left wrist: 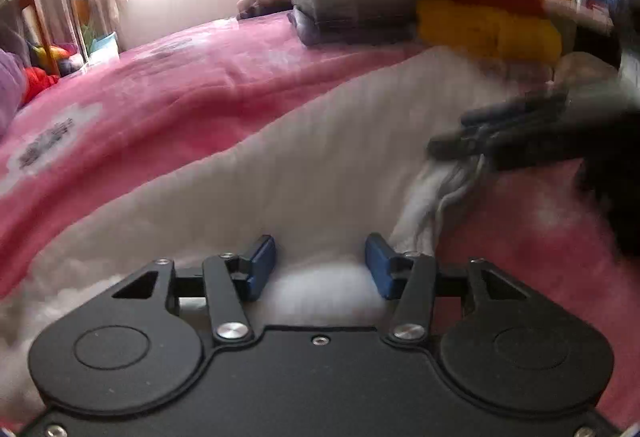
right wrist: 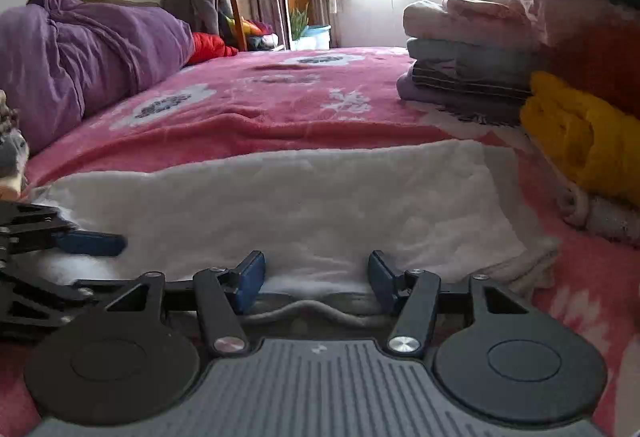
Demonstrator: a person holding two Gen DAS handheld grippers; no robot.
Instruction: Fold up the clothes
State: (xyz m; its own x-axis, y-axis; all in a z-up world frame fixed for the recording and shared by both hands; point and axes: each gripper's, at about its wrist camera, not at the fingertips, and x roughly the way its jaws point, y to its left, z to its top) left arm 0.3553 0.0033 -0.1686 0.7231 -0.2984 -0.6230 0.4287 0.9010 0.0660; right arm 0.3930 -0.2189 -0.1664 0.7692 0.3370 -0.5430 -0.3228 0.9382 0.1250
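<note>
The white garment (right wrist: 304,205) lies flat on the near part of the pink bedspread (right wrist: 280,105), left of the folded stack (right wrist: 472,57). Both the left gripper (left wrist: 320,265) and the right gripper (right wrist: 316,277) stand apart at its near edge, holding nothing. Next, I judge, each must clamp that hem and carry it far.

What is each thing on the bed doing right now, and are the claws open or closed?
White fluffy garment: spread flat on the bed, near edge between both claws.
Left claw: open over the garment's edge.
Right claw: open at the garment's edge.
Stack of folded clothes: folded, piled up.
Yellow knitted garment: folded, under red ones.
Purple quilt: bunched up.
Pink flowered bedspread: laid out, slightly wrinkled.
</note>
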